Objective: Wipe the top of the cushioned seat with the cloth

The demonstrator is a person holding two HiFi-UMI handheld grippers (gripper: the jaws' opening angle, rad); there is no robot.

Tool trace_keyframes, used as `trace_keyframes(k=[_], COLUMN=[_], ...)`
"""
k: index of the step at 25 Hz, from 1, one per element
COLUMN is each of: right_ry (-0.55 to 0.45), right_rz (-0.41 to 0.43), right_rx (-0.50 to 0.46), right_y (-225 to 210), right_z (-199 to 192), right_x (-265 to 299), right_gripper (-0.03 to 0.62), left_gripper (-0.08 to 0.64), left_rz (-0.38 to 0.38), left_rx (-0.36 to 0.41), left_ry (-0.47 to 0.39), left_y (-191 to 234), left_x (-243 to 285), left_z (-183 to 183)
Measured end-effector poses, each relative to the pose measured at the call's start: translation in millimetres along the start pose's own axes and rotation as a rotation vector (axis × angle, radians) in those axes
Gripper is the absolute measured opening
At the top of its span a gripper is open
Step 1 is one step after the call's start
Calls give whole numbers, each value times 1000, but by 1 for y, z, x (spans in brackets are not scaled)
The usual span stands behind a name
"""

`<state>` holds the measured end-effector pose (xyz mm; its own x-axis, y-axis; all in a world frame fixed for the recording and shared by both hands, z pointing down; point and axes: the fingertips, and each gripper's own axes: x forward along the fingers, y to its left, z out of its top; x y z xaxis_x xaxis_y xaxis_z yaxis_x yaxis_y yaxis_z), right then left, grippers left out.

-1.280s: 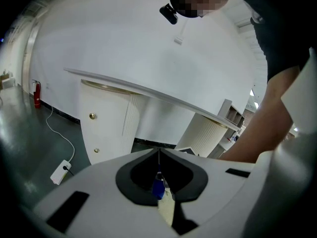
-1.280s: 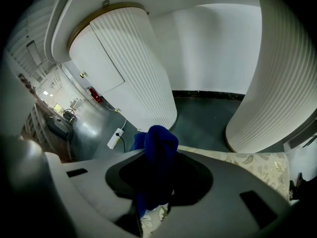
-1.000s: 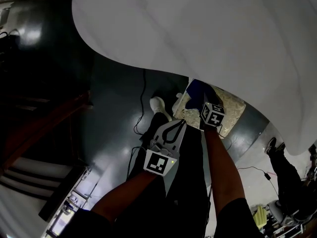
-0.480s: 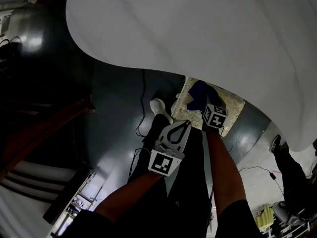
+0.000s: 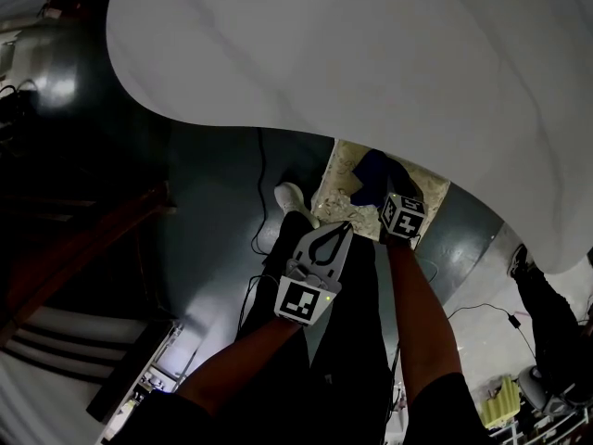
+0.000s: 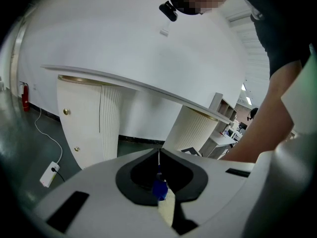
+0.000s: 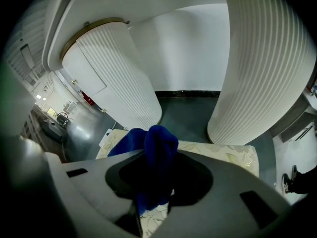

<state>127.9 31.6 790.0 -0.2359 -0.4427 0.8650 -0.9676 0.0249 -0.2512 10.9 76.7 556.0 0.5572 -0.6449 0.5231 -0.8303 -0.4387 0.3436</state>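
More of the cushioned seat (image 5: 339,167) shows from under the overhanging white surface (image 5: 371,54) than a second ago, as the head view swings; both claws keep much the same place. The right claw (image 5: 378,193) is clamped on a bunched fold of the blue cloth (image 5: 371,170), which hangs over the middle of the pale, leaf-patterned seat top; whether it presses on the fabric cannot be told. The left claw (image 5: 341,233) is closed with nothing in it and hovers just short of the seat's near edge. The wipe looks to be at its start, with the cloth brought to the seat but covering only a small patch. The next move likely calls for pressing the cloth flat and sweeping it across the whole top, out to each edge. Room is tight at the back: the white surface overhangs the far part of the seat, and two fluted white pedestals (image 7: 267,68) stand just beyond it. Strokes probably run easiest side to side and back toward the person, where the dark floor (image 5: 213,221) lies open
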Motion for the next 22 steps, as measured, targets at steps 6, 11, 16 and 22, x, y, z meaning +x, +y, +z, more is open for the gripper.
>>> trace_keyframes(k=[6,11,16,22], right_ry=[1,10,6,-2], right_rz=[-15,-22,-36,-52], right_rx=[2,-10,-11,-3], right_y=[-22,-37,-56,-77], right_z=[-5,-6,-10,-14], right_x=[-9,-14,-21,-33], right_gripper=[117,117,117,117], left_gripper=[20,20,20,20], left_rz=[-8,-22,-41,-75], left_rx=[18,30,36,113], left_ry=[13,22,24,62], left_y=[-7,-16,-28,-45], left_x=[5,11,18,22], left_z=[-2,-1,-3,0])
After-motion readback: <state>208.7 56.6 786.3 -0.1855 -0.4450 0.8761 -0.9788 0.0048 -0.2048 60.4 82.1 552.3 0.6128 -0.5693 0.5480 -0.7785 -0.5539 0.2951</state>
